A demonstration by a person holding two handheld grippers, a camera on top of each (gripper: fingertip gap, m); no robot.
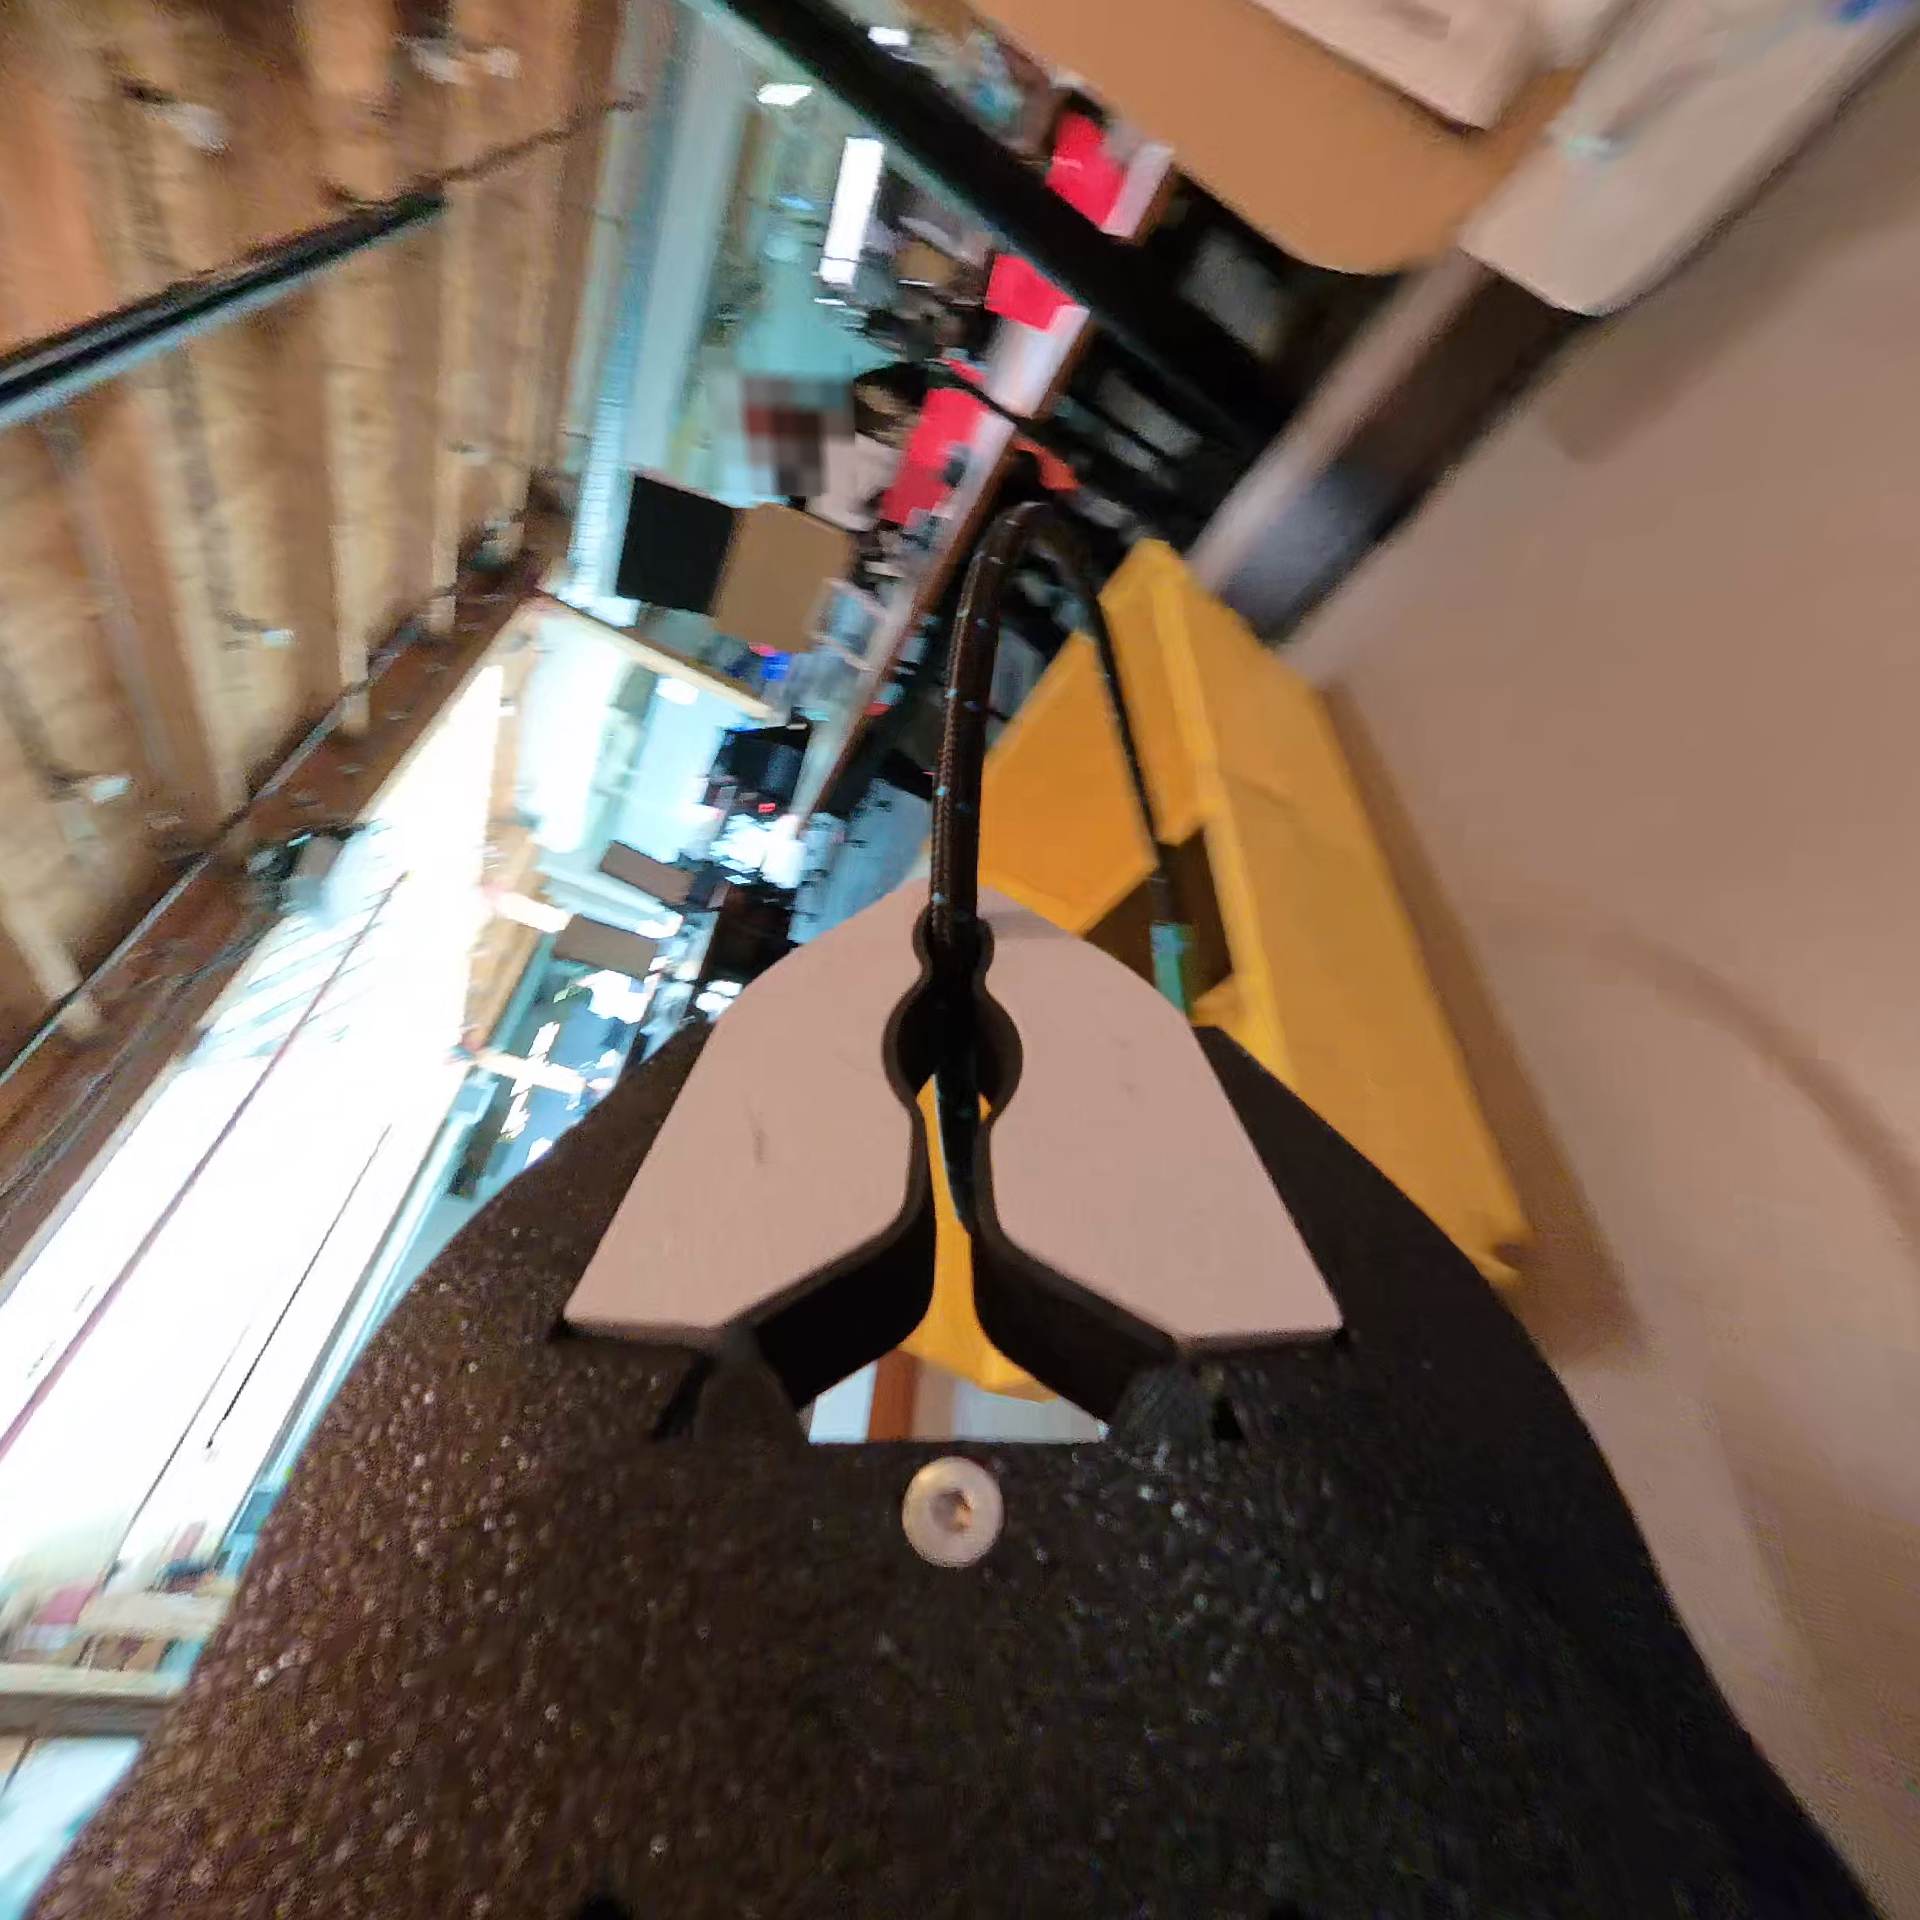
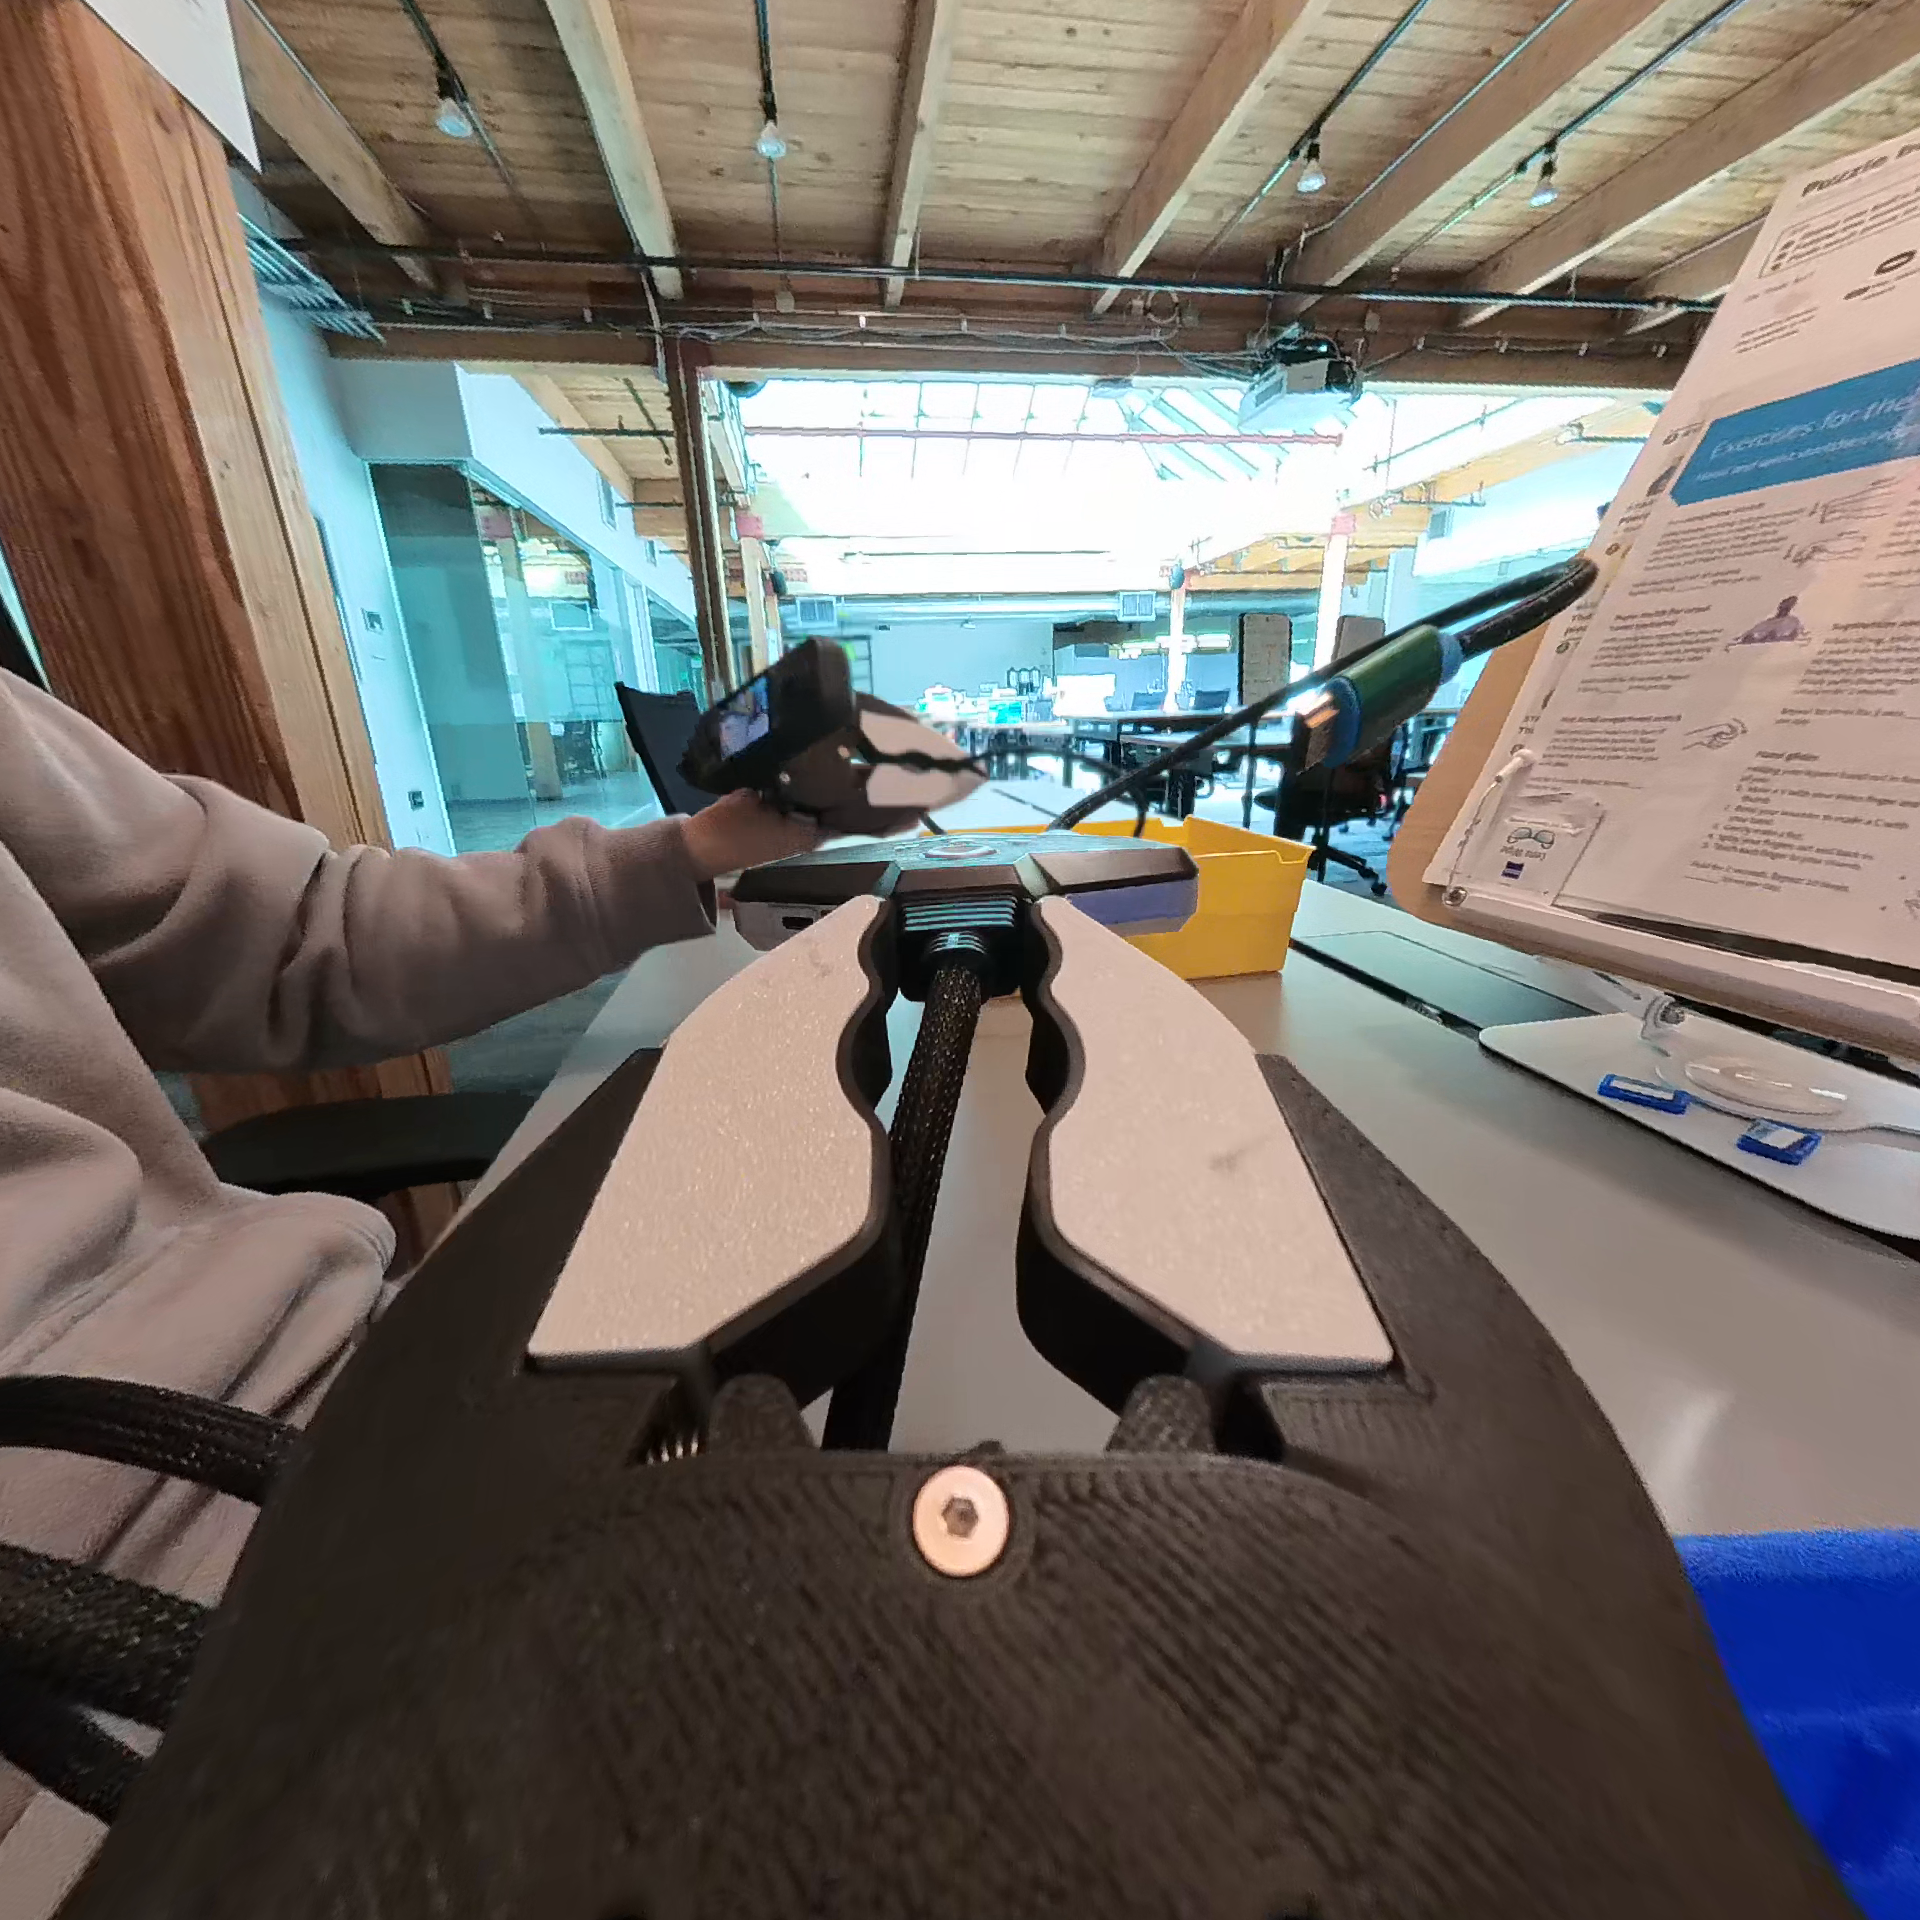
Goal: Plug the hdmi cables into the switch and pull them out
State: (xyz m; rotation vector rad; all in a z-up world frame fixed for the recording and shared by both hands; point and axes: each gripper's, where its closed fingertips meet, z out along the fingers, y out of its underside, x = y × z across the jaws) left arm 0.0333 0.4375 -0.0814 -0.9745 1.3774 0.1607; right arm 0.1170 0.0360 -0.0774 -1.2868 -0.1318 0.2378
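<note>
My left gripper [image 1: 951,925] is shut on a black braided HDMI cable [image 1: 961,727], well back from its end. The cable arches over and drops to a green plug [image 1: 1174,945] by the yellow bin [image 1: 1299,831]. In the right wrist view the left gripper [image 2: 935,771] is in the air behind the switch, and the green plug [image 2: 1382,681] hangs free at the right. The black switch [image 2: 831,878] lies on the table. My right gripper [image 2: 956,914] is shut on the ribbed collar of the switch's own braided cable [image 2: 925,1143], which runs back between its fingers.
The yellow bin [image 2: 1236,904] stands just behind the switch. A slanted stand with printed sheets [image 2: 1714,675] and a white base [image 2: 1714,1091] fill the right. A blue cloth [image 2: 1818,1662] lies near right. A person's grey sleeve [image 2: 312,935] reaches in from the left.
</note>
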